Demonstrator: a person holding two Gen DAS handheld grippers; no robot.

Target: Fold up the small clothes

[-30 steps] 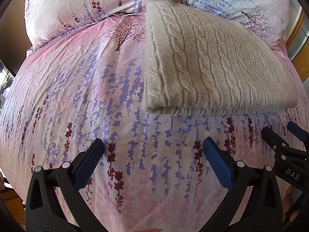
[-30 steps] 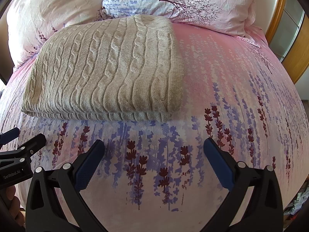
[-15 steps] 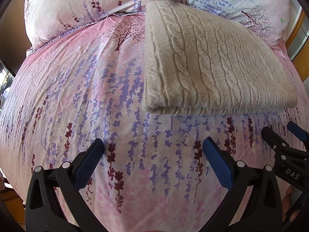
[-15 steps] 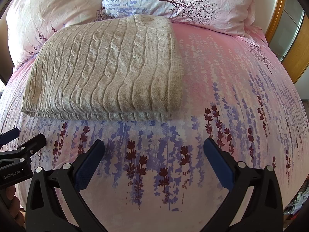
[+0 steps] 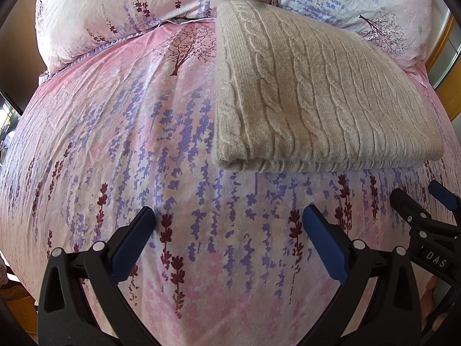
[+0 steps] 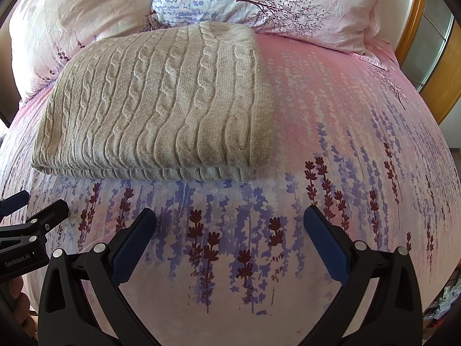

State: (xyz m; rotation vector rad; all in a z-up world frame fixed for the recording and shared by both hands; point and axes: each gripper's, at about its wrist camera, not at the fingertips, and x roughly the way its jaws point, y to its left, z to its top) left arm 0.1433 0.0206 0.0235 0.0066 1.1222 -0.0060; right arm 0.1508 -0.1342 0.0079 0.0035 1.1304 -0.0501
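A beige cable-knit sweater [image 5: 317,101] lies folded into a flat rectangle on the pink flowered bedcover [image 5: 129,144]. It also shows in the right wrist view [image 6: 155,109]. My left gripper [image 5: 227,230] is open and empty, held over the cover in front of the sweater's near left corner. My right gripper [image 6: 229,230] is open and empty in front of the sweater's near right corner. Neither touches the sweater. The right gripper shows at the right edge of the left wrist view [image 5: 415,210], and the left gripper at the left edge of the right wrist view [image 6: 34,216].
Two flowered pillows [image 5: 129,8] [image 6: 273,3] lie at the head of the bed behind the sweater. A wooden frame with glass panels [image 6: 432,43] stands at the far right. The bedcover falls away at the left and right sides.
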